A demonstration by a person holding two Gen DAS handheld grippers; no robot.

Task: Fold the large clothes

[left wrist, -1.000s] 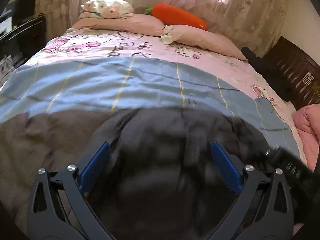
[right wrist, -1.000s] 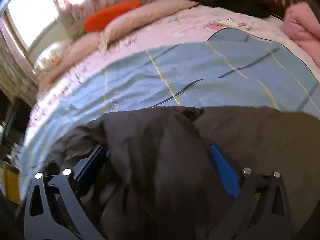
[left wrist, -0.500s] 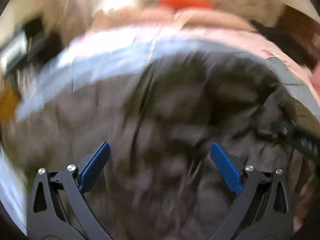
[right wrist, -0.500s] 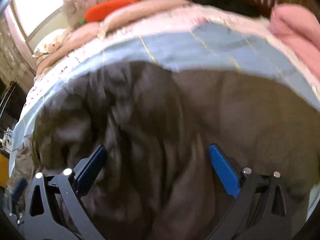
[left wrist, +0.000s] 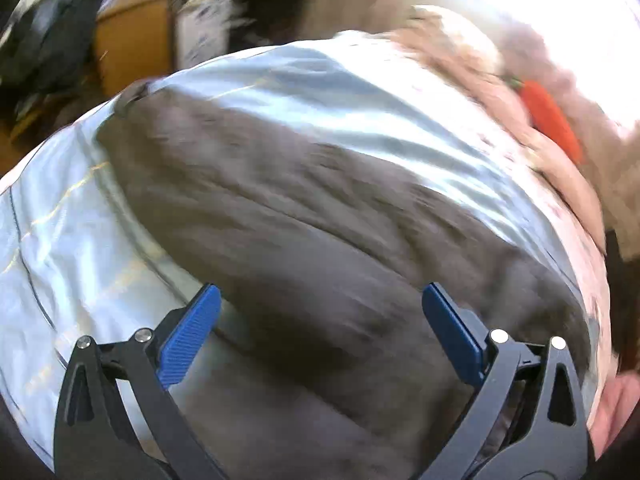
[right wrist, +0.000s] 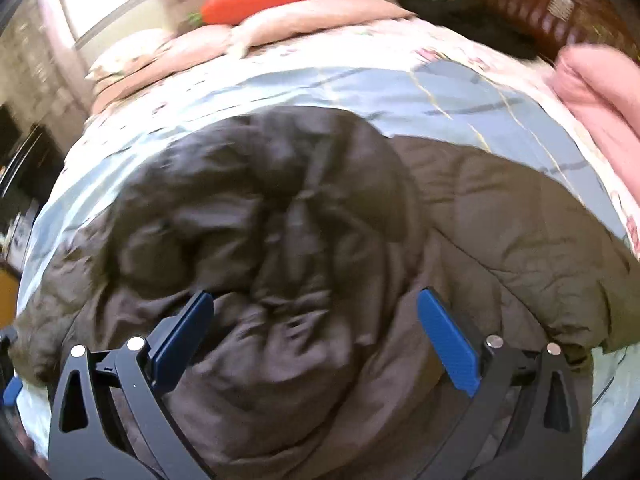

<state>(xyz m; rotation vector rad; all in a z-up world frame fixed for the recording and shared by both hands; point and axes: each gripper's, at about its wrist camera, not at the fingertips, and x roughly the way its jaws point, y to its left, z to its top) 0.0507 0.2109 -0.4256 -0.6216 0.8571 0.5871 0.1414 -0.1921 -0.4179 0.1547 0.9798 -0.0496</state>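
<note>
A large dark brown padded garment (right wrist: 304,264) lies spread and crumpled on the bed, its hood bunched in the middle of the right wrist view. In the left wrist view a long part of it (left wrist: 320,240) stretches away to the upper left, blurred by motion. My left gripper (left wrist: 320,332) is open and empty above the garment. My right gripper (right wrist: 316,332) is open and empty just above the bunched fabric.
The bed has a light blue cover (right wrist: 400,84) and a pink printed sheet (right wrist: 400,44). Pink pillows (right wrist: 304,20) and an orange carrot cushion (right wrist: 256,2) lie at the head. A pink folded blanket (right wrist: 592,96) sits at right. A wooden cabinet (left wrist: 132,36) stands beside the bed.
Both grippers have pulled back and risen over the garment. The left wrist view has swung left, now showing the bedside furniture. The garment lies more spread out.
</note>
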